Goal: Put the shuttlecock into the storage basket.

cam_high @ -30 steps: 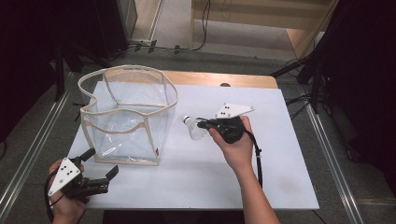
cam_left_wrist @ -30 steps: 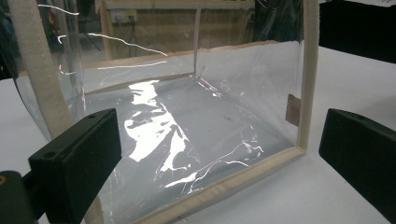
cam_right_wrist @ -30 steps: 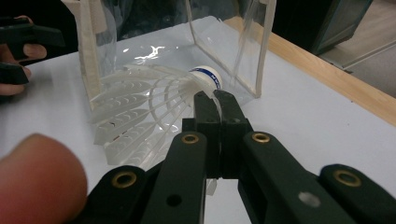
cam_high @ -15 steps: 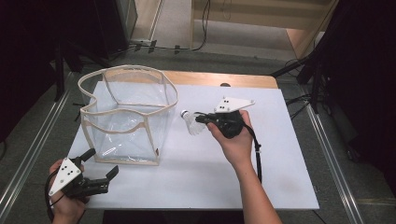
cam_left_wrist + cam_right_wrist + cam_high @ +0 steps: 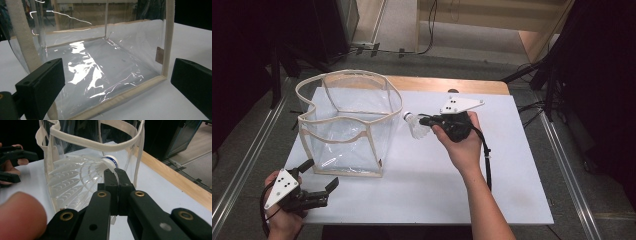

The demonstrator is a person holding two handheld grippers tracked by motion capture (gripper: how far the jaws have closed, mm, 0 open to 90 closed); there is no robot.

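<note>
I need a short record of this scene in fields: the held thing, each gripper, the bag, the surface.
held thing: white shuttlecock, gripped near its cork end
right gripper: right gripper, shut on the shuttlecock, raised beside the bag's rim
left gripper: left gripper, jaws wide open, nothing between them, in front of the bag's near lower edge
bag: clear plastic bag with cream trim, standing open, nothing seen inside
surface: white table

Glossy, crinkled clear plastic on the bag (image 5: 347,135), cream woven cloth along its edges. The shuttlecock (image 5: 416,126) shows a white plastic skirt. Matt black plastic on the right gripper (image 5: 114,173). Smooth matt white table (image 5: 512,190), wooden edge.
</note>
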